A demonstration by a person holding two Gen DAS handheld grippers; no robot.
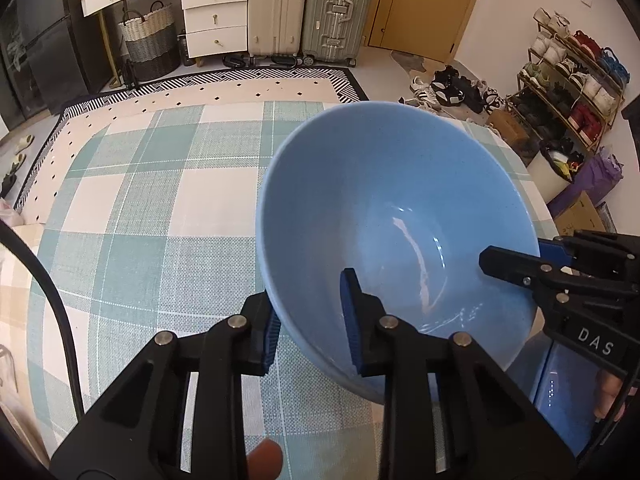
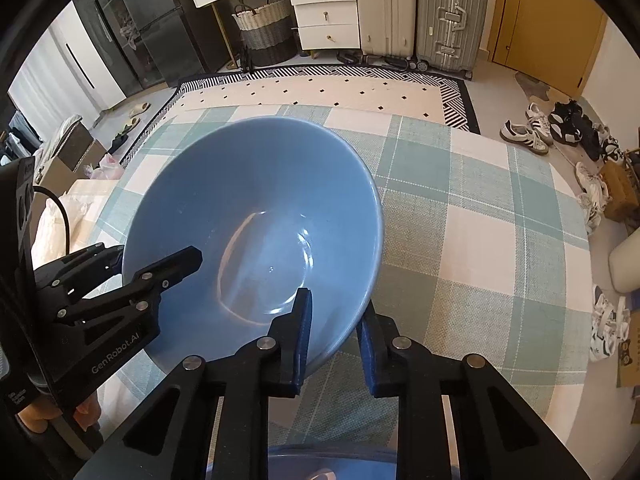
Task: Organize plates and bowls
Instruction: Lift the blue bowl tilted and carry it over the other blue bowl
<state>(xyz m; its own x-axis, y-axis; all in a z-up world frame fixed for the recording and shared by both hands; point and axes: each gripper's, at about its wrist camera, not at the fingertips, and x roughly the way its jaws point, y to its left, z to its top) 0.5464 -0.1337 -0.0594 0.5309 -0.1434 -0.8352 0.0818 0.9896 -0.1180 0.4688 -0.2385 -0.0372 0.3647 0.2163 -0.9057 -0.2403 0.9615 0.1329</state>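
blue bowl (image 1: 396, 216): one, on the checked tablecloth (image 1: 132, 208), near its edge, gripped on two sides of its rim. left gripper (image 1: 310, 320): clamped on the near rim, one pad inside the bowl, one outside. right gripper (image 2: 334, 336): clamped on the opposite rim, likewise one pad inside, one outside. background: two suitcases (image 1: 312, 4), woven basket (image 1: 150, 36), white drawers (image 1: 214, 16), shoe rack (image 1: 572, 76).

Bowl (image 1: 396, 208) on table (image 1: 160, 200); suitcases (image 1: 312, 8) behind, shoe rack (image 1: 576, 80) right.
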